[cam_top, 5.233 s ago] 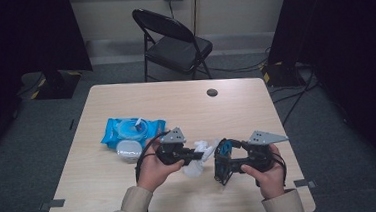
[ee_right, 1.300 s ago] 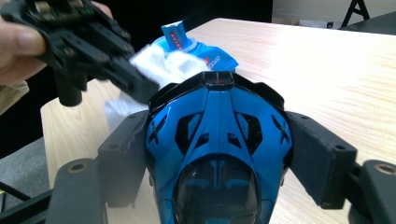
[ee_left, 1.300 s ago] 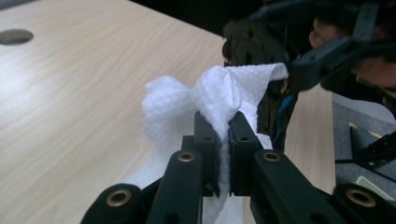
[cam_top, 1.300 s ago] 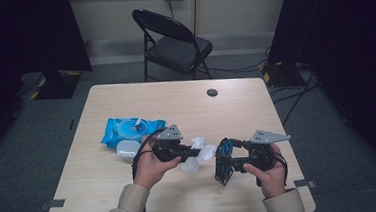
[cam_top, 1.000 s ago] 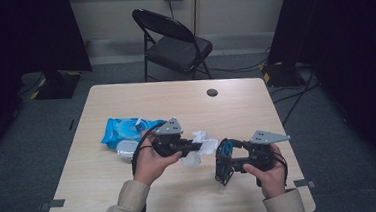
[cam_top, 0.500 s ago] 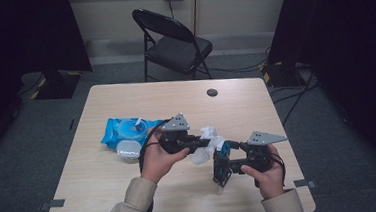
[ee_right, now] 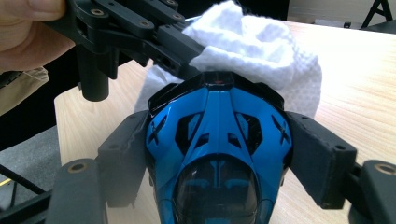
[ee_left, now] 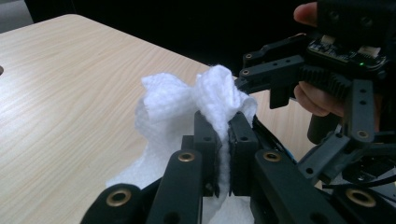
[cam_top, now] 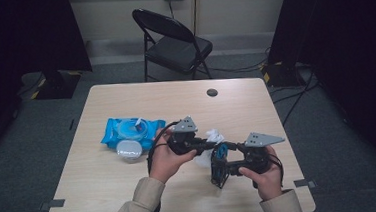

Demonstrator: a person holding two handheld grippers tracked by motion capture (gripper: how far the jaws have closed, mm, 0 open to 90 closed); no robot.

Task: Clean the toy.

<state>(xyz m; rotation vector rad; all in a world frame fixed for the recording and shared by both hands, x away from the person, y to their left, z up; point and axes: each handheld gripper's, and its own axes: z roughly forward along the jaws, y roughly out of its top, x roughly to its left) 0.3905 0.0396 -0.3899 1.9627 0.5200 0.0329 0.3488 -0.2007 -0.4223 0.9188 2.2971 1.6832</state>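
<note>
My left gripper (cam_top: 206, 146) (ee_left: 224, 154) is shut on a crumpled white wipe (cam_top: 212, 136) (ee_left: 184, 100), pinched between its black pads. My right gripper (cam_top: 220, 165) (ee_right: 219, 158) is shut on a glossy blue and black toy car (cam_top: 221, 153) (ee_right: 217, 135), gripped by its sides with the nose pointing away. In the right gripper view the wipe (ee_right: 254, 44) rests against the car's front end, with the left gripper (ee_right: 140, 32) reaching in from the upper left. In the left gripper view the right gripper (ee_left: 327, 65) sits just behind the wipe.
A blue packet of wipes (cam_top: 127, 130) lies on the wooden table (cam_top: 256, 106), left of my hands, with a round white lid (cam_top: 129, 150) beside it. A dark grommet (cam_top: 212, 92) sits near the far edge. A black folding chair (cam_top: 171, 42) stands beyond the table.
My left hand has carried the wipe to the right, bringing it up against the front of the car. The right hand and the car have stayed put.
</note>
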